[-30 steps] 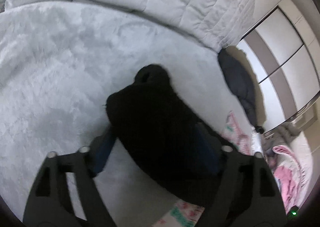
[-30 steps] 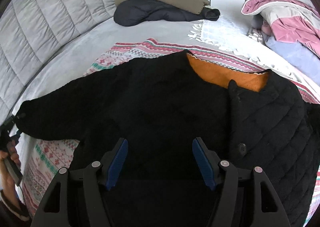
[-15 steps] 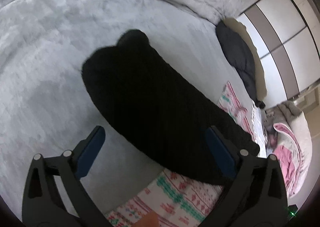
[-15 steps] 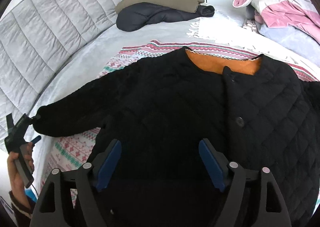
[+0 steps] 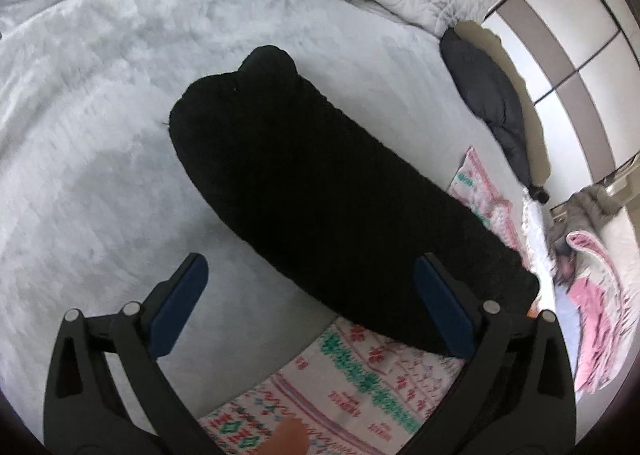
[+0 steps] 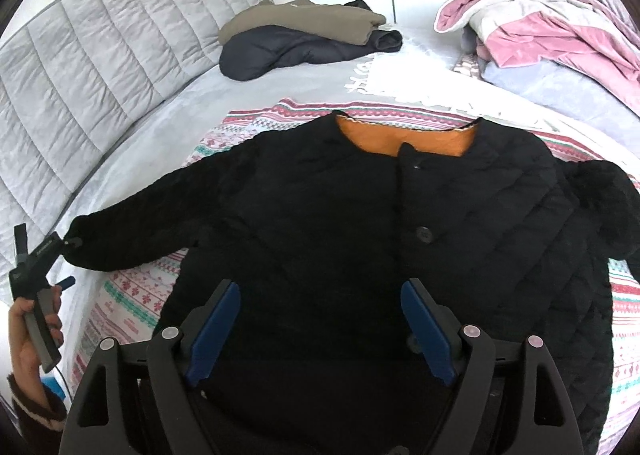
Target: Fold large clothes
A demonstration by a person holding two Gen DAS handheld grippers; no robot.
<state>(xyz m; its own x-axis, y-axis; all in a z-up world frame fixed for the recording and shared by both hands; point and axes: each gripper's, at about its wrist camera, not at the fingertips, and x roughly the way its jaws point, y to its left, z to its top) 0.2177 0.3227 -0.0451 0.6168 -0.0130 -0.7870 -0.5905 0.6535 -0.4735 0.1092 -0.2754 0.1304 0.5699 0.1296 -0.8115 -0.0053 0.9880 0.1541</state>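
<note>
Jacket: the black quilted jacket (image 6: 360,223) lies face up on a patterned blanket (image 6: 132,295) on the bed (image 6: 168,123), orange lining showing at the collar at 12 o'clock, one sleeve (image 5: 320,191) stretched out toward 9 o'clock in the right wrist view.
Left tongs: the left tongs (image 5: 316,303) have just been opening and stand wide apart above the sleeve, pads clear of the cloth, nothing held.
Right tongs: the right tongs (image 6: 320,319) have also been opening; apart over the jacket's lower front, not pinching anything.
Step in hand: probably spreading is done and the first fold comes next.
Doing it well: take the sleeve near its cuff at 11 o'clock in the left view, pinch only the sleeve layer, and carry it flat across the chest without dragging the blanket.
Around: a dark coat (image 6: 288,51) and an olive garment (image 6: 304,19) piled at 12 o'clock, pink bedding (image 6: 552,27) at 2 o'clock.
In the way: nothing lies on the jacket; the far sleeve at 3 o'clock looks bunched.
</note>
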